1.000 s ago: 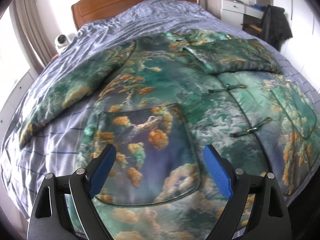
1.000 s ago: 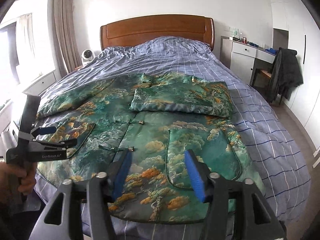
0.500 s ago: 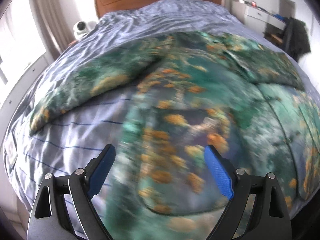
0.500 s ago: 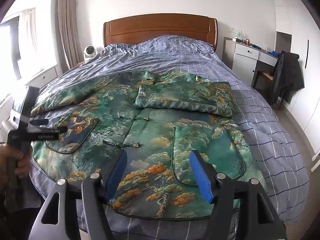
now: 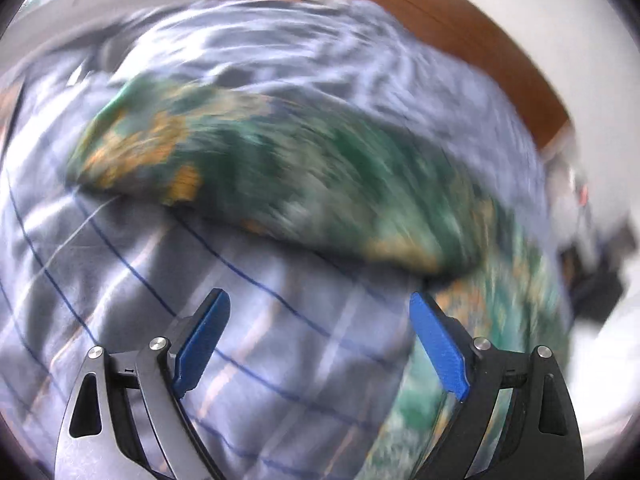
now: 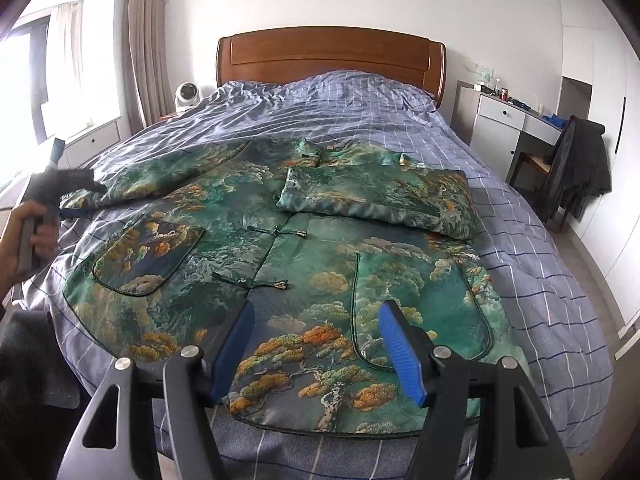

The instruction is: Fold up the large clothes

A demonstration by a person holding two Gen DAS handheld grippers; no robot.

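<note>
A large green and orange patterned jacket (image 6: 256, 216) lies front up on the bed. Its right sleeve (image 6: 380, 196) is folded across the chest. Its left sleeve (image 6: 160, 172) lies stretched out toward the bed's left edge, and it also shows blurred in the left wrist view (image 5: 280, 168). My left gripper (image 5: 318, 316) is open and empty, close before that sleeve's cuff; it also shows in the right wrist view (image 6: 70, 200). My right gripper (image 6: 316, 320) is open and empty above the jacket's bottom hem.
The bed has a blue checked cover (image 6: 340, 112) and a wooden headboard (image 6: 328, 56). A small white fan (image 6: 187, 96) stands at the left of the headboard. A white desk (image 6: 516, 120) and a chair with a dark coat (image 6: 580, 160) stand at the right.
My left gripper has swung left from over the jacket's pocket to the outstretched left sleeve. My right gripper has drawn back a little and stays open over the hem.
</note>
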